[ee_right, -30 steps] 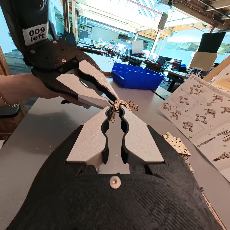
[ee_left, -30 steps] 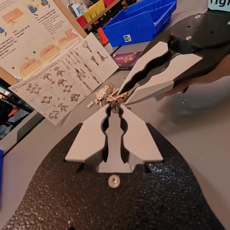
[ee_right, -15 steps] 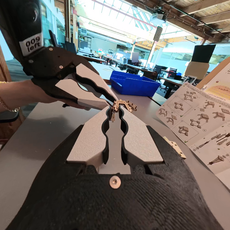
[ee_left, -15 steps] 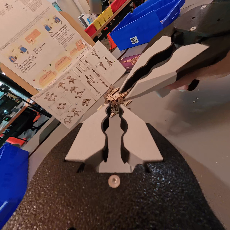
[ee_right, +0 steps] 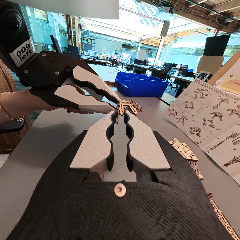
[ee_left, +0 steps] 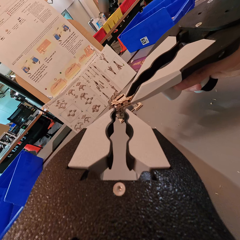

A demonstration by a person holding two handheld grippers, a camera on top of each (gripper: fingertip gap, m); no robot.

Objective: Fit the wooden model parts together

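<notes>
Wooden model: small pale laser-cut lattice wooden model assembly (ee_left: 120,103) (ee_right: 127,107), several slotted pieces joined.
Position: held above the table.

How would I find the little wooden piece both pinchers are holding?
Look at the grey table, where two grey-fingered grippers meet tip to tip. Pinched between their tips is the small wooden model piece. Unlike the flat lattice parts lying on the table, it is held up in the air.
</notes>
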